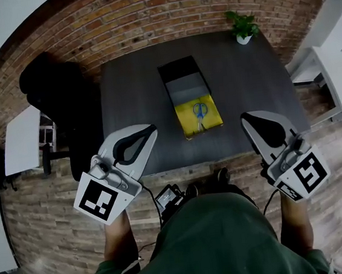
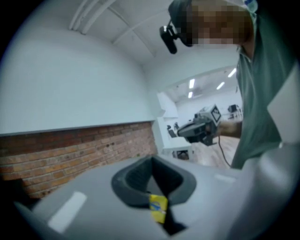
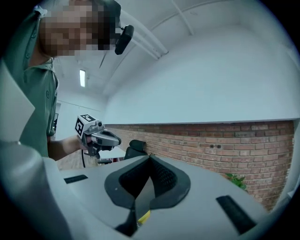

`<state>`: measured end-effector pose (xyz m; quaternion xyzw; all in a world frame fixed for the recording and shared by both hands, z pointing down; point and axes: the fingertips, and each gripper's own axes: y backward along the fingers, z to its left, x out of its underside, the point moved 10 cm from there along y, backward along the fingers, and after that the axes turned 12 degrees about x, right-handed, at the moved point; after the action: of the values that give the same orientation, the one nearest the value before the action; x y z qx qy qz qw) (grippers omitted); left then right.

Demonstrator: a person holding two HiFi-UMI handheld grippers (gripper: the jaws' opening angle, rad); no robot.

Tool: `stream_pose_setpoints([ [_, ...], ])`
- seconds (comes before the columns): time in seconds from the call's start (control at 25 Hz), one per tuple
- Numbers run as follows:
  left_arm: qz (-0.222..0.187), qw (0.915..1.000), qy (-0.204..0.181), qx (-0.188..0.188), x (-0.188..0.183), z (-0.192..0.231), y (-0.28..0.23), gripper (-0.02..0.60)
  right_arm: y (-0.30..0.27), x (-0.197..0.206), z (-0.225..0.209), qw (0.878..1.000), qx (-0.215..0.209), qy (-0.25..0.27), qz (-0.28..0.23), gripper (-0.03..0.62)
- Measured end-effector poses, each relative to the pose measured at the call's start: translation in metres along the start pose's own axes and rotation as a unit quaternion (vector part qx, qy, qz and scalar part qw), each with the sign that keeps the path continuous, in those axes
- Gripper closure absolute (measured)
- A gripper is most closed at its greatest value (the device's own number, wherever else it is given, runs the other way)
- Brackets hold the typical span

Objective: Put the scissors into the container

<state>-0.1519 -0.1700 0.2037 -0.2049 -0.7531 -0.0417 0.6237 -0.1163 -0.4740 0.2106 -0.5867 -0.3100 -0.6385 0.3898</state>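
Blue-handled scissors (image 1: 199,112) lie on a yellow pad (image 1: 189,123) at the near end of a long black-and-grey container (image 1: 183,77) in the middle of the dark table (image 1: 131,101). My left gripper (image 1: 153,128) hovers at the table's front edge, left of the pad, jaws shut and empty. My right gripper (image 1: 243,117) hovers at the front edge on the right, also shut with nothing in it. In the left gripper view the jaws (image 2: 152,158) meet, with a bit of yellow pad (image 2: 158,207) showing below them. The right gripper view shows its tips (image 3: 150,156) together.
A small potted plant (image 1: 243,27) stands at the table's far right corner. A black chair (image 1: 56,84) sits left of the table, with a white desk (image 1: 22,140) beyond it and white furniture (image 1: 341,79) at the right. A brick wall runs behind.
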Motion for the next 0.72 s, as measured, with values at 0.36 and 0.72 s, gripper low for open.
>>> stream_pose_setpoints([
  [0.36, -0.011, 0.9998, -0.009, -0.010, 0.004, -0.008, 0.040, 0.578, 0.008, -0.024, 0.034, 1.000, 0.004, 0.018, -0.020, 0.588],
  [0.72, -0.019, 0.9997, -0.016, 0.007, 0.008, -0.006, 0.048, 0.578, 0.016, -0.031, 0.051, 0.999, 0.022, 0.024, -0.016, 0.588],
])
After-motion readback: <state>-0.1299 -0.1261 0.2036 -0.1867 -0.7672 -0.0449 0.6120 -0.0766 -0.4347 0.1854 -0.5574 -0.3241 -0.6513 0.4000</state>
